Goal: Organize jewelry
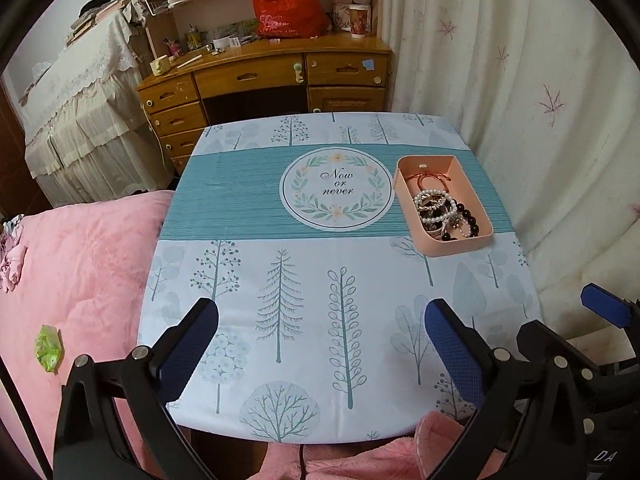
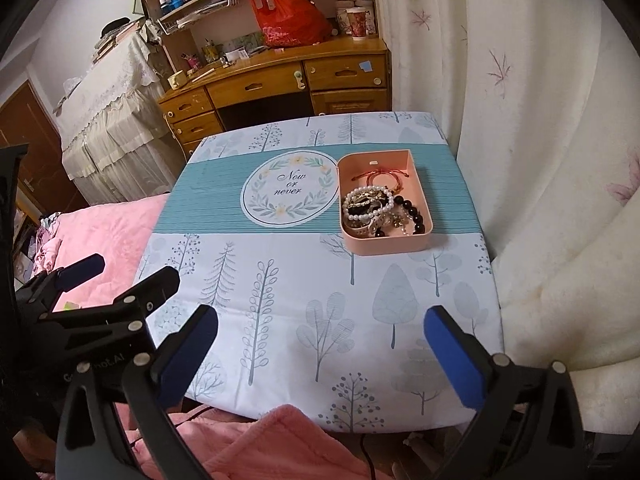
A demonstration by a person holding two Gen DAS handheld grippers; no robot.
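A pink open box [image 1: 456, 246] [image 2: 386, 244] stands on the right side of the table [image 1: 280, 220], on the teal band of its cloth. In it lie a pearl bracelet [image 1: 434, 202] [image 2: 366, 202], a red cord bracelet [image 1: 428, 180] [image 2: 384, 178], a black bead bracelet [image 1: 470, 220] [image 2: 412, 214] and other tangled pieces. My left gripper [image 1: 320, 312] [image 2: 124, 272] hangs open above the near edge, with nothing between its blue pads. Beside it, the right gripper [image 2: 322, 316] [image 1: 568, 316] is open and empty too. Both are well short of the box.
A pink quilt [image 1: 80, 260] with a small green object [image 1: 49, 348] lies left of the table. A cream curtain [image 1: 540, 100] hangs close on the right. Behind the table stands a wooden desk [image 1: 272, 76] with a red bag [image 1: 288, 8].
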